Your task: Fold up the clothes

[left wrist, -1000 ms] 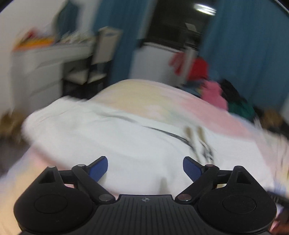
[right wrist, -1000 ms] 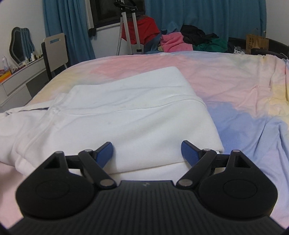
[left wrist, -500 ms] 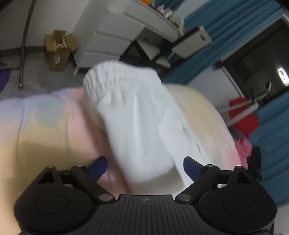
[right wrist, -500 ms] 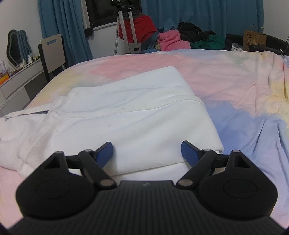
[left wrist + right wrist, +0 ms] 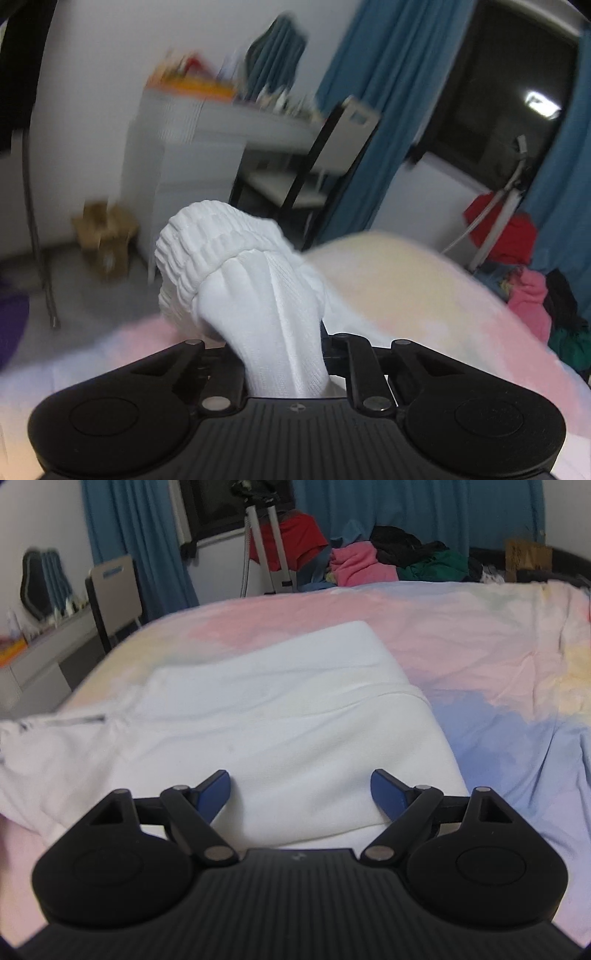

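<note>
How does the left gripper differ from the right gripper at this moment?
The left gripper is shut on the white sleeve; the right gripper is open and holds nothing. The left one lifts its cloth off the bed; the right one hovers over the flat white garment. Both are black.

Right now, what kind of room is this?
Most likely a bedroom at home: a bed with a pastel sheet holds the white garment, blue curtains frame a dark window, and a pile of clothes lies beyond.
</note>
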Available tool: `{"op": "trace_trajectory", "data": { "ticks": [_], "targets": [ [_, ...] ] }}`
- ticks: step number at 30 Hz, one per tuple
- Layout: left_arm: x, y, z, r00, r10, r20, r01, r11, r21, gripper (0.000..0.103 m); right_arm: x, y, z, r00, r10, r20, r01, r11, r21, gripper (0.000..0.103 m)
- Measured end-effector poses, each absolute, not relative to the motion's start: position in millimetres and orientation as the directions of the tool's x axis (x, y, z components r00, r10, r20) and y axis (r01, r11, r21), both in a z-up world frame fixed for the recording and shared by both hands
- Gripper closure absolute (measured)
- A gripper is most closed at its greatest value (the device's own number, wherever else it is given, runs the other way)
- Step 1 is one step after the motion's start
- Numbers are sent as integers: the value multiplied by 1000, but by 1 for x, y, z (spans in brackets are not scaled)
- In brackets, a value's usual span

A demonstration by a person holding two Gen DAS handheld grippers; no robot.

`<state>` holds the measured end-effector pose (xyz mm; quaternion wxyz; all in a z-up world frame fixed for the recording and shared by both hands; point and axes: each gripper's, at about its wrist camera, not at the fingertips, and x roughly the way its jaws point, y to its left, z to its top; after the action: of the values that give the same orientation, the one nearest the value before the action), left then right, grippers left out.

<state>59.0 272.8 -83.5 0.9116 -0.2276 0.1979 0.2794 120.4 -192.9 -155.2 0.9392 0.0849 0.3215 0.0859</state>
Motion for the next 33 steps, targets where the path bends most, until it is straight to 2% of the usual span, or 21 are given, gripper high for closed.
{"op": "trace_trajectory", "data": {
  "ticks": [4,8,14,18,21,25,26,29,32,33],
  "targets": [
    [58,223,-47,806,452,-381,-576,745,-336,90,118,-207,-142,796,202,-570,-59,964,259,19],
    [60,145,-20,850,460,-257,-523,795,-308,90,111,-231,-122,840,184,-511,-9,945,326,19],
    [79,7,-11,913,403,-61,-408,900,-156,90,106,-267,-109,877,132,-462,65,920,386,19],
    [90,-89,-39,957,291,-1,-291,957,3,91,104,-292,-103,909,84,-409,105,902,419,19],
    [100,-152,-83,981,191,-33,-183,970,163,91,101,-314,-102,939,47,-339,125,875,467,19],
    [122,-208,-152,972,109,-208,-34,941,338,90,103,-342,-114,950,69,-306,133,796,591,18],
    [126,-217,-166,964,105,-246,-8,931,366,90,105,-346,-117,948,85,-306,127,781,612,17],
    [132,-224,-175,952,98,-289,20,925,380,87,113,-351,-126,941,150,-305,94,747,658,17],
    [138,-220,-168,935,63,-349,84,916,392,67,123,-350,-133,923,243,-298,45,702,711,17],
    [138,-217,-167,930,62,-363,103,902,419,49,127,-349,-136,916,273,-294,31,684,729,17]
  ]
}}
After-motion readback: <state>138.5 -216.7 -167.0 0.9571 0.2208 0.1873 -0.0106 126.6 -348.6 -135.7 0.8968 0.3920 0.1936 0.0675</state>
